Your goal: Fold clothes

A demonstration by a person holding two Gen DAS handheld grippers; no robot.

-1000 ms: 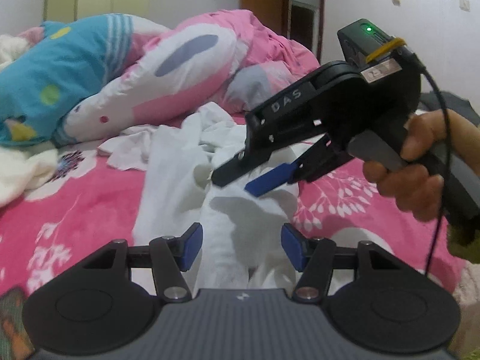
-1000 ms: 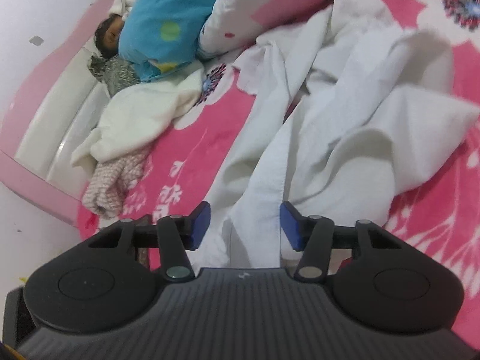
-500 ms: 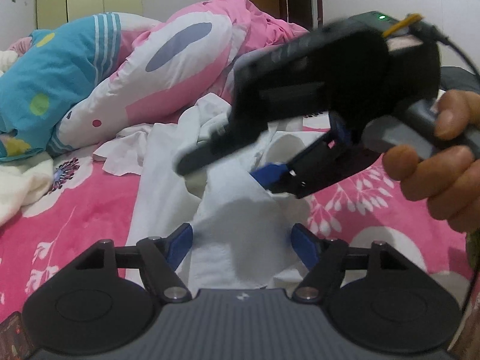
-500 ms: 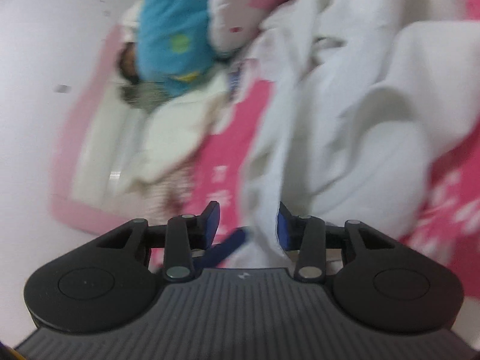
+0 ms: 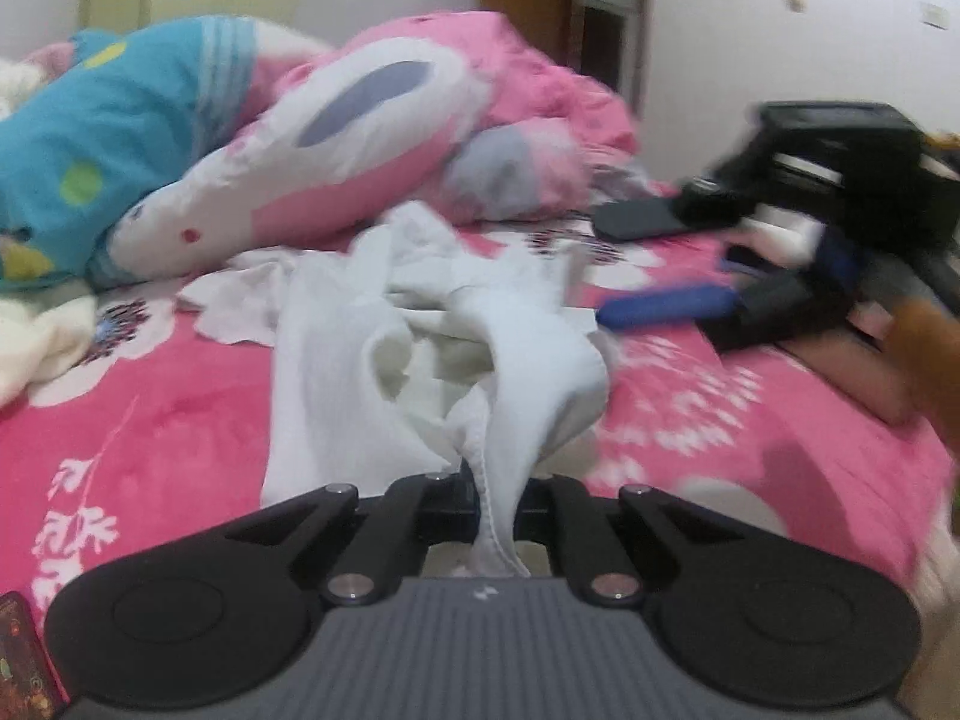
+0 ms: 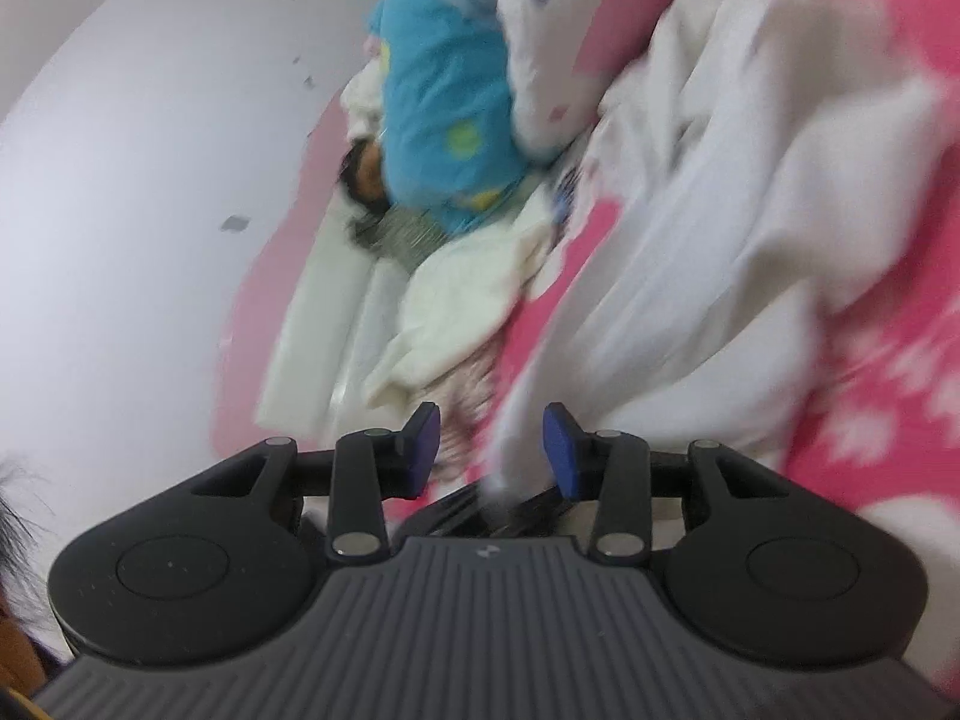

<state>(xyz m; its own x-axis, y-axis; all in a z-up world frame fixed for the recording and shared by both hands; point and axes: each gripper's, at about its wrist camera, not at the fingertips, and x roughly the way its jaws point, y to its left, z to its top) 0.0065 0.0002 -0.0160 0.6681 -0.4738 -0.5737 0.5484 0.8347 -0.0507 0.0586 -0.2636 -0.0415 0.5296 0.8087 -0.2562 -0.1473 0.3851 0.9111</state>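
Observation:
A crumpled white garment (image 5: 360, 372) lies on the pink flowered bedsheet (image 5: 150, 420). My left gripper (image 5: 495, 498) is shut on a bunched fold of it at the near edge, and the cloth rises from the pinch. My right gripper (image 5: 600, 269) hovers off to the right of the garment in the left wrist view, held by a hand (image 5: 924, 348). In the blurred right wrist view my right gripper (image 6: 492, 447) stands open. A hanging strip of the white garment (image 6: 720, 240) sits between the blue pads (image 6: 561, 450) without being pressed.
A person in a blue top (image 5: 120, 114) lies at the back left under a pink and white quilt (image 5: 372, 120). A cream blanket (image 6: 468, 300) lies by the pink headboard (image 6: 288, 276). A phone (image 5: 21, 660) rests at the near left.
My left gripper went from open around the garment to shut on its fold. The right gripper left the spot above the garment and moved right; its view rolled and blurred.

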